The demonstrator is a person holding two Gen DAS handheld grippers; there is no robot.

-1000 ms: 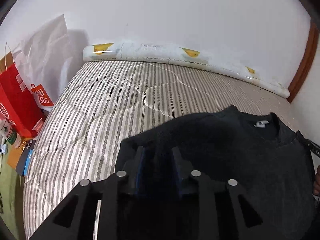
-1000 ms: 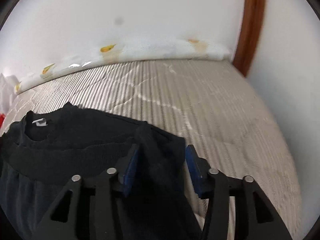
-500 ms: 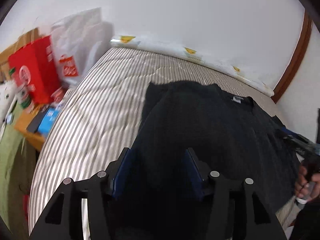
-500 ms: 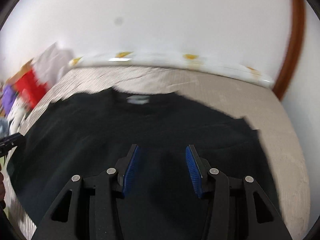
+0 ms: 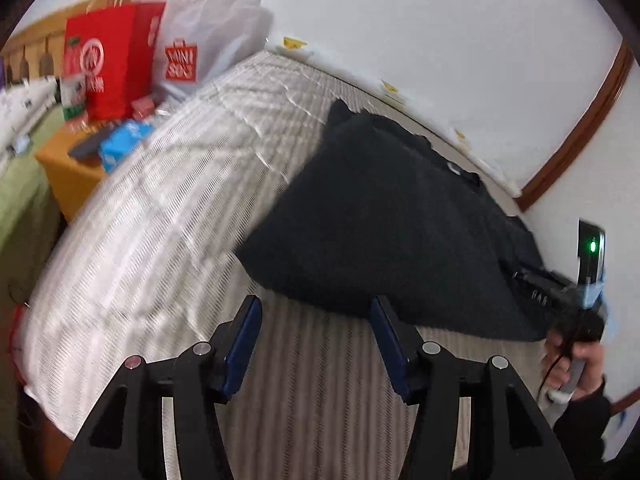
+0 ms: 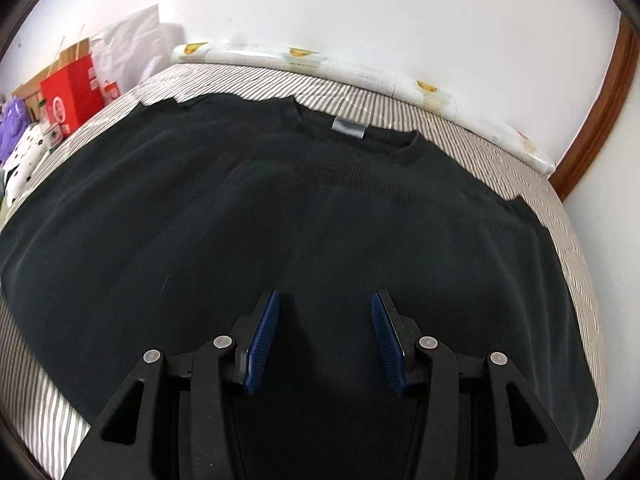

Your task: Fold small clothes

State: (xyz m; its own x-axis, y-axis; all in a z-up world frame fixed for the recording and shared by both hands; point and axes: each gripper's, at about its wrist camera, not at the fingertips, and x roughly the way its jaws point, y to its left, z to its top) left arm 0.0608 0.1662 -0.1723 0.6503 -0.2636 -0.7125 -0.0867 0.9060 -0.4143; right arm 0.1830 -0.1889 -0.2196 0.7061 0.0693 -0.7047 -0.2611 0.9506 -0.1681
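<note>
Black hand-held gripper [image 6: 324, 338]; blue ribbed pads [image 6: 262, 344].

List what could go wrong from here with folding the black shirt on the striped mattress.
1. The black shirt lies spread almost to the near edge of the striped mattress; a careless pull could drag the hem off.
2. Both jaws stand open and empty, the left hand-held gripper over bare mattress and the right hand-held gripper over the cloth, so a poorly placed pinch may catch one layer only.
3. The left wrist view is blurred by motion, so aiming at the shirt's edge may miss.
</note>
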